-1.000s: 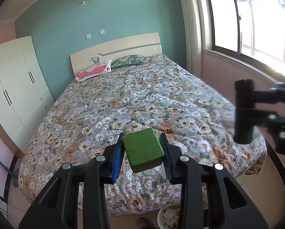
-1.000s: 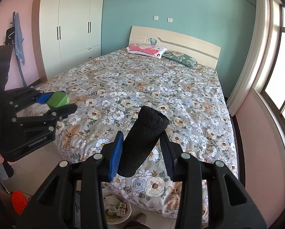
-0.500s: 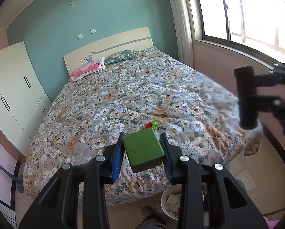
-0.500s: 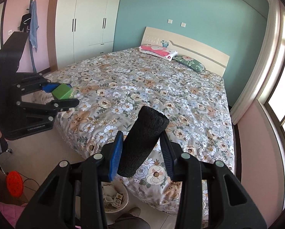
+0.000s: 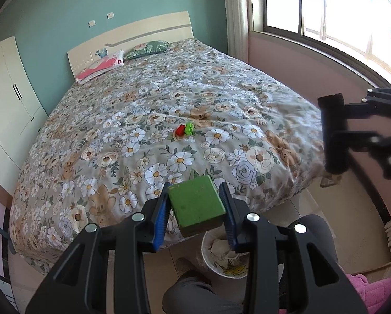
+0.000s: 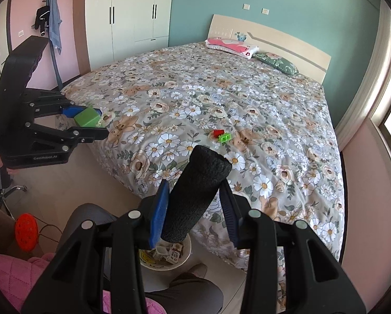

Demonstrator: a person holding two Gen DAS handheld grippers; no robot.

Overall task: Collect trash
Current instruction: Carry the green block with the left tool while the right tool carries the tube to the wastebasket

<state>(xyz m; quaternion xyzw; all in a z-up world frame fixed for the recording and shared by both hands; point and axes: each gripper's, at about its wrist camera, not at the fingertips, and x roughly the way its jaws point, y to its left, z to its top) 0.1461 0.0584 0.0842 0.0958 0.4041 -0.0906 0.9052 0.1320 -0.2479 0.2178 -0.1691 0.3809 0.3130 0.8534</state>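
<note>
A green block (image 5: 197, 207) is clamped between the blue-padded jaws of the left gripper (image 5: 197, 209), which are closed against its two sides, and it is held in the air just past the foot edge of the bed (image 5: 169, 120). In the right wrist view the same block (image 6: 87, 117) is seen in the left gripper (image 6: 90, 121) off the bed's near left corner, above the floor. A black foam cylinder (image 6: 195, 196) is pinched between the jaws of the right gripper (image 6: 194, 204), tilted with its upper end leaning away toward the bed; in the left wrist view the cylinder (image 5: 333, 133) is seen upright at the right, beyond the bed's near right corner. A white waste bin (image 5: 208, 257) stands on the floor at the foot of the bed, directly below both grippers, and crumpled paper and small packets are visible inside it; its rim (image 6: 179, 263) shows beneath the cylinder in the right wrist view. A small red piece (image 5: 180, 130) and a small green piece (image 5: 189, 128) lie touching each other on the floral bedspread, toward the foot edge and near the middle of its width. A pink pillow (image 5: 101, 66) and a green floral pillow (image 5: 147, 48) rest against the headboard edge. A white wardrobe (image 6: 132, 13) stands against the wall beside the bed.
</note>
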